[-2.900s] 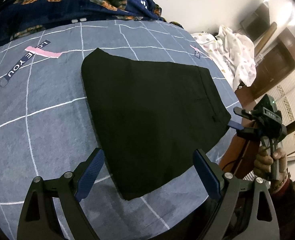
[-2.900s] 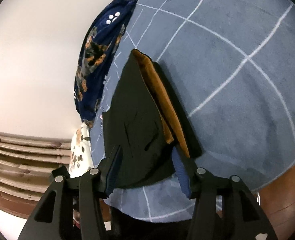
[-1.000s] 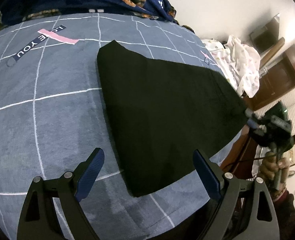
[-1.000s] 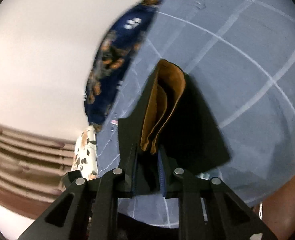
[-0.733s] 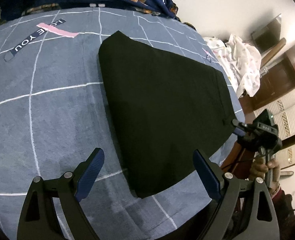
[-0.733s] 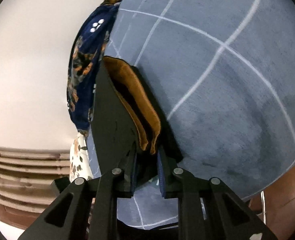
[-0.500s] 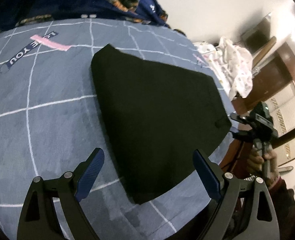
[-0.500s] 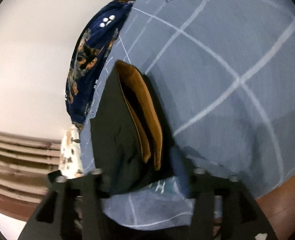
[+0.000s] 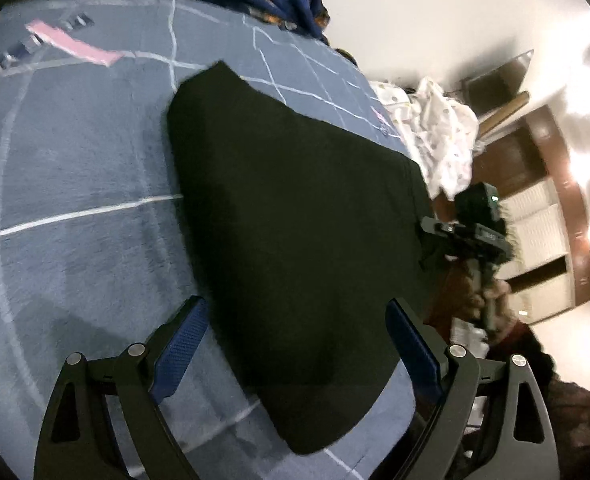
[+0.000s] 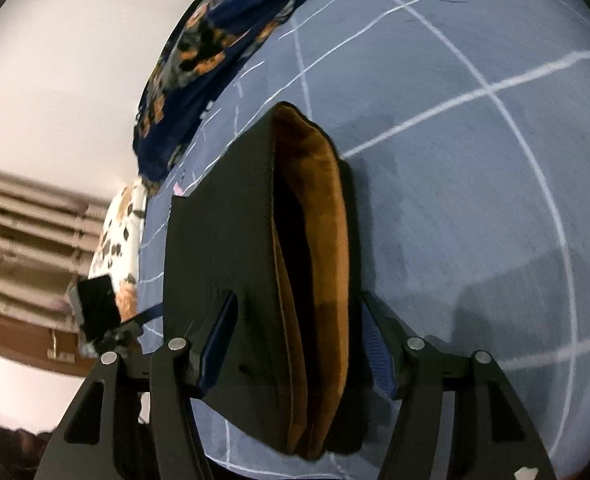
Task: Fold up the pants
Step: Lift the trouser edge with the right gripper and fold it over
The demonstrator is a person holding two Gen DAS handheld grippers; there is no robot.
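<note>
Pants (image 9: 295, 216) between open left tool (image 9: 295, 344).

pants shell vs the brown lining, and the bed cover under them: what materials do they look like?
Folded black pants: matte woven-looking shell, no sheen; likely cotton or a synthetic blend. Their tan-brown inner lining: soft, fuzzy, thick edge, probably fleece or plush. Grey-blue bed cover with white grid lines: short-pile, slightly mottled surface, probably brushed or velvety fabric. Blur limits certainty.

Blue grid-lined bed cover (image 9: 75, 168), folded black pants (image 9: 295, 220) flat on it, navy patterned blanket (image 10: 215, 52) at far edge
</note>
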